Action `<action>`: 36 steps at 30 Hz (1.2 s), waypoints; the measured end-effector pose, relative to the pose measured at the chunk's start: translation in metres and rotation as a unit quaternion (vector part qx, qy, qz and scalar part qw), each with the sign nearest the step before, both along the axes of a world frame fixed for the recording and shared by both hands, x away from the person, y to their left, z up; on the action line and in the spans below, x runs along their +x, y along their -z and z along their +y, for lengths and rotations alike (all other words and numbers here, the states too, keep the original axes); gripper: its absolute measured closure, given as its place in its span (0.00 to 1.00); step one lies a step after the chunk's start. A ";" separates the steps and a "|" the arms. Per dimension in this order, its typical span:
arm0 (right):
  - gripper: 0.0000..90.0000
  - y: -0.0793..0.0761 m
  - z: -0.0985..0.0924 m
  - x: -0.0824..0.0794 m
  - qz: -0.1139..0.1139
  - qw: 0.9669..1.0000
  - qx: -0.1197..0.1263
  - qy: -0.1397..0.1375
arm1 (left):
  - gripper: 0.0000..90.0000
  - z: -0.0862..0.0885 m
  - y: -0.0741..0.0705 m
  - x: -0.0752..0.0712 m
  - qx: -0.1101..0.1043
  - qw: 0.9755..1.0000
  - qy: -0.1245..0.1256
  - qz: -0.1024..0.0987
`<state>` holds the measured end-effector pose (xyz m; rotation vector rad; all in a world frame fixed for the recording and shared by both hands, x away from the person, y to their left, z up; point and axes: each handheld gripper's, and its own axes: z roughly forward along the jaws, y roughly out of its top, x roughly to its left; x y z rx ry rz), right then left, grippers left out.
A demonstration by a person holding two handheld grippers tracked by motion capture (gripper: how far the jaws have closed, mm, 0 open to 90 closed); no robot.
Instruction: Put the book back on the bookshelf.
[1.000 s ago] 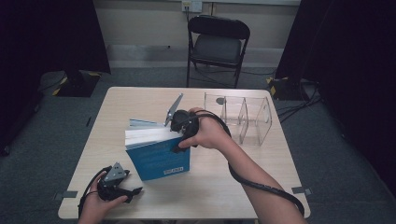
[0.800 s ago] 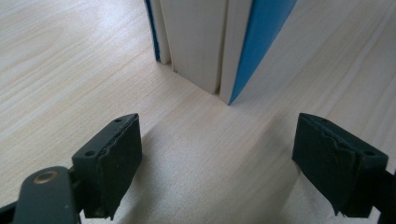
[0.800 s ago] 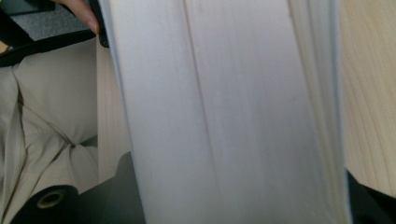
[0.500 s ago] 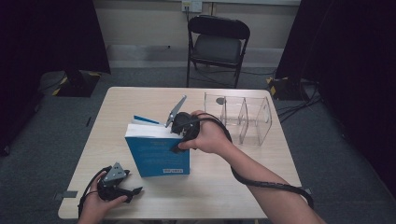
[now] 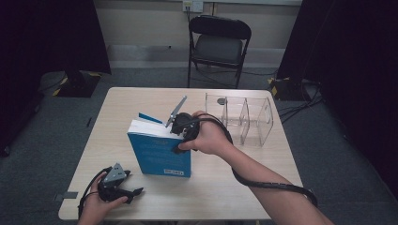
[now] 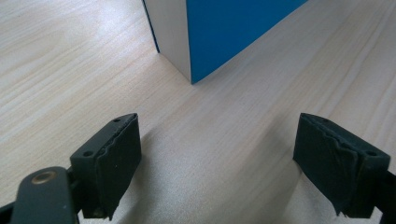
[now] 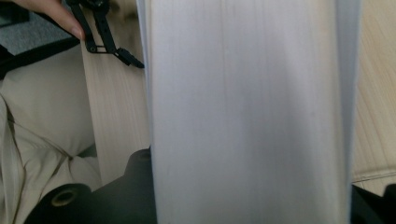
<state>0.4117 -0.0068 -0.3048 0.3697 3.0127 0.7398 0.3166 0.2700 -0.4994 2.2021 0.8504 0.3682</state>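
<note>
A blue-covered book [image 5: 159, 154] stands upright on the wooden table [image 5: 225, 187], back cover toward me. My right gripper [image 5: 177, 133] reaches down over its top edge. Its jaws have just been closing and now clamp the white page block [image 7: 247, 116], which spans the gap between them. My left gripper [image 5: 131, 191] rests on the table at the front left, a little short of the book's lower corner [image 6: 191, 70]. Its jaws stand open with only bare wood between the pads [image 6: 116, 158]. From the right gripper view, the left gripper [image 7: 107, 42] lies far below.
A clear plastic organiser [image 5: 246, 119] with three compartments stands at the back right of the table, just beyond my right hand. A black folding chair [image 5: 218, 47] sits behind the table. The person's light trousers [image 7: 42, 130] are at the table's near edge.
The book's fanned pages have come together and it stands straighter under the right gripper. The right hand shifted slightly. The left gripper has stayed put.
</note>
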 end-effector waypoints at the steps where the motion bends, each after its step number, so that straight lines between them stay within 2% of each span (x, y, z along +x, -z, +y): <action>1: 0.68 -0.001 0.002 0.000 -0.002 1.000 -0.008 -0.004 | 0.16 0.000 0.000 0.000 0.000 1.000 0.000 0.000; 2: 0.68 -0.002 0.003 -0.001 0.001 1.000 -0.016 0.001 | 0.16 0.000 0.000 0.000 0.000 1.000 0.000 0.000; 3: 0.68 -0.002 0.004 0.000 -0.002 1.000 -0.017 -0.008 | 0.16 0.000 0.000 0.000 0.000 1.000 0.000 0.000; 5: 0.67 -0.004 0.008 -0.001 0.003 0.999 -0.040 -0.010 | 0.16 0.000 0.000 0.000 0.000 1.000 0.001 0.000; 8: 0.66 -0.006 0.015 -0.002 0.002 0.997 -0.071 -0.024 | 0.16 0.000 0.000 0.001 0.001 1.000 0.003 0.001; 9: 0.67 -0.007 0.019 -0.002 0.000 0.996 -0.089 -0.026 | 0.16 0.000 0.000 0.001 0.001 1.000 0.003 0.001; 11: 0.67 -0.007 0.021 -0.002 -0.004 0.995 -0.098 -0.031 | 0.16 0.000 0.000 0.000 0.000 1.000 0.002 0.000; 17: 0.69 -0.006 0.018 -0.005 -0.009 0.996 -0.084 -0.019 | 0.16 0.000 0.000 0.000 -0.001 1.000 0.001 0.000; 25: 0.69 -0.006 0.018 -0.007 -0.005 0.997 -0.083 0.006 | 0.15 0.002 0.002 0.001 -0.008 1.000 0.006 -0.006; 29: 0.69 -0.006 0.014 -0.008 0.015 0.997 -0.079 0.020 | 0.15 0.002 0.002 0.001 -0.008 1.000 0.006 -0.006; 36: 0.69 -0.013 0.005 -0.011 0.024 0.996 -0.085 0.033 | 0.15 0.002 0.001 0.001 -0.005 1.000 0.006 -0.004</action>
